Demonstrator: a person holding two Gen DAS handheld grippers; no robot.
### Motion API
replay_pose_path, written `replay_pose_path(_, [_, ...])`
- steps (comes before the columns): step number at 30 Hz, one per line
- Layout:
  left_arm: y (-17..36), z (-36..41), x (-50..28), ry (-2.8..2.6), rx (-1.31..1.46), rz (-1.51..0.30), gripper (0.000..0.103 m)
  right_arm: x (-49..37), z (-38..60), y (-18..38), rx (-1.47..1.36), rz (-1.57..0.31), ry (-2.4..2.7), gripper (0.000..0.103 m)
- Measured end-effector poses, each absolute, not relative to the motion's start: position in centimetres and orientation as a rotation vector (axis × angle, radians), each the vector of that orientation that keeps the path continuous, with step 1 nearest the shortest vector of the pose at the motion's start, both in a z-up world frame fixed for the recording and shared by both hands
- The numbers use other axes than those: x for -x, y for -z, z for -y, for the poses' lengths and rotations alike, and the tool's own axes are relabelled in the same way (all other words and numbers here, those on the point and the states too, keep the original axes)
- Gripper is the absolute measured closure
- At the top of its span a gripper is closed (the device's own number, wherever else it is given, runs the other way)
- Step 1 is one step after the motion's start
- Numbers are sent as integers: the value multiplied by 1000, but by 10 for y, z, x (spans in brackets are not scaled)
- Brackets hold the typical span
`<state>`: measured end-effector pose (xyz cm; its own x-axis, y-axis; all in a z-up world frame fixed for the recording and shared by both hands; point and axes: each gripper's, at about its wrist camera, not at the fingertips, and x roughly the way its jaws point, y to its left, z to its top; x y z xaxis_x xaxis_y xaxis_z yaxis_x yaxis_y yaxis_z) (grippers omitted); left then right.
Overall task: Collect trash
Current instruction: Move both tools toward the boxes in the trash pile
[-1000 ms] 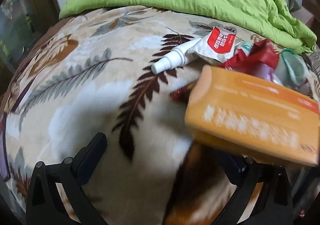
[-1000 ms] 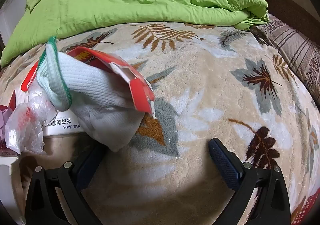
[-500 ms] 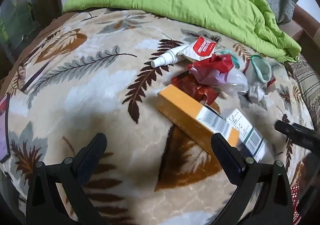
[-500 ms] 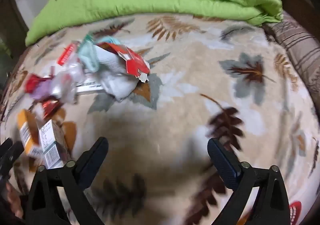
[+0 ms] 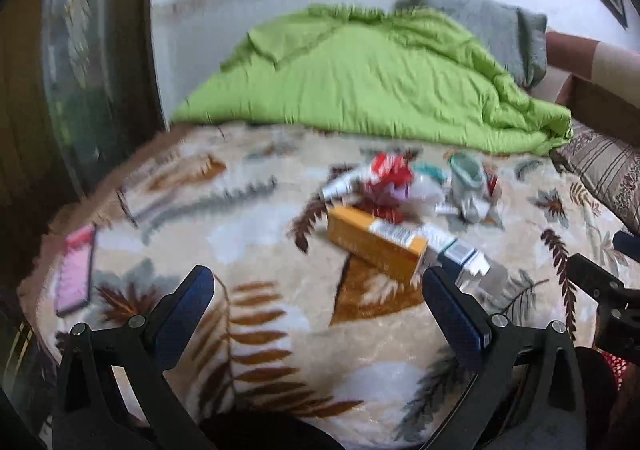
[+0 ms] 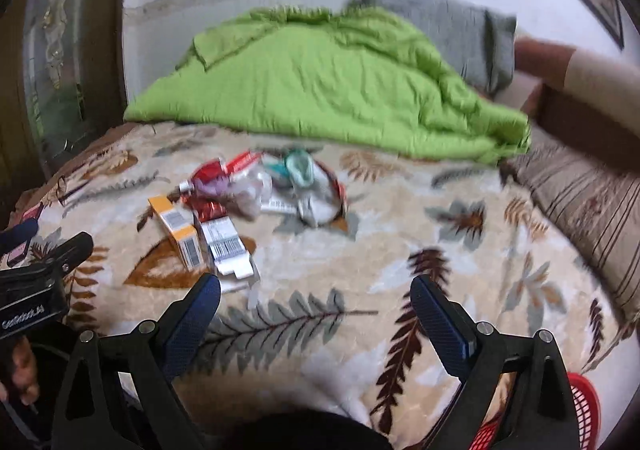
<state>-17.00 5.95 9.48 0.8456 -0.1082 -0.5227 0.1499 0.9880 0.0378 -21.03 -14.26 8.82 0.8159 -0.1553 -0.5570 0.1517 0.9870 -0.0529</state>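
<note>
Both claws released and empty: trash pile [image 5: 404, 205] sits mid-bed [image 5: 280, 330] ahead, orange box [image 5: 374, 242] nearest with long axis running away up-left, just ahead of left claw [image 5: 316, 302], left of right claw [image 6: 316, 310].

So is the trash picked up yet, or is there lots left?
Nothing looks collected yet. Both tools, left and right, are open and empty. The orange box, white carton, tube and wrappers lie on the blanket. A red basket waits nearby.
</note>
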Motion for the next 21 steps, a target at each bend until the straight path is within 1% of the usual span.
replay_pose_path(4, [-101, -59, 186, 116, -111, -461, 0, 219, 138, -90, 37, -548, 192, 5])
replay_pose_path(15, [-90, -65, 179, 92, -86, -521, 0, 222, 141, -82, 33, -561, 205, 5])
replay_pose_path(21, [-89, -65, 177, 93, -91, -523, 0, 221, 138, -81, 48, -566, 203, 5])
